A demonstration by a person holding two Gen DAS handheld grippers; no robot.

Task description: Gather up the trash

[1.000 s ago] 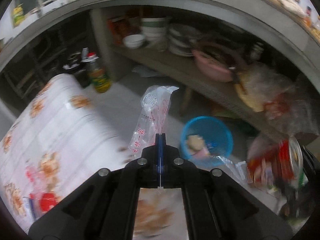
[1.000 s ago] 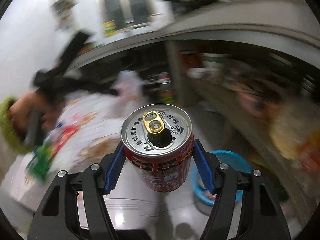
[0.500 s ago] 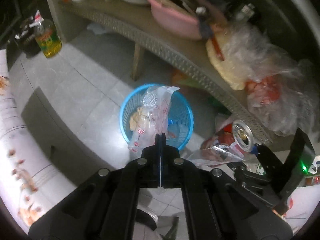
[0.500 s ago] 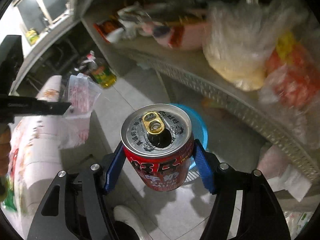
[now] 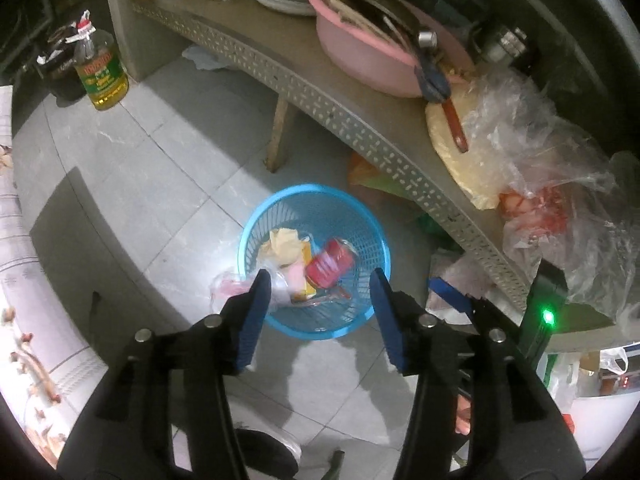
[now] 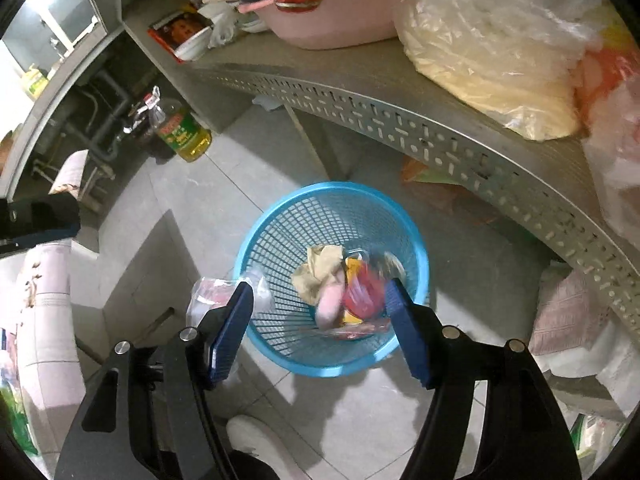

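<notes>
At the centre of both views I have the blue mesh basket standing on the grey tiled floor. Inside it lies the red can, blurred in my right view, beside crumpled yellowish paper. The clear plastic wrapper sits at the basket's left rim, half behind a finger; I cannot tell whether it is inside. My left gripper is spread wide with nothing in it, above the basket. My right gripper is likewise wide apart and holds nothing. Upper right, the metal shelf carries a pink basin of utensils.
</notes>
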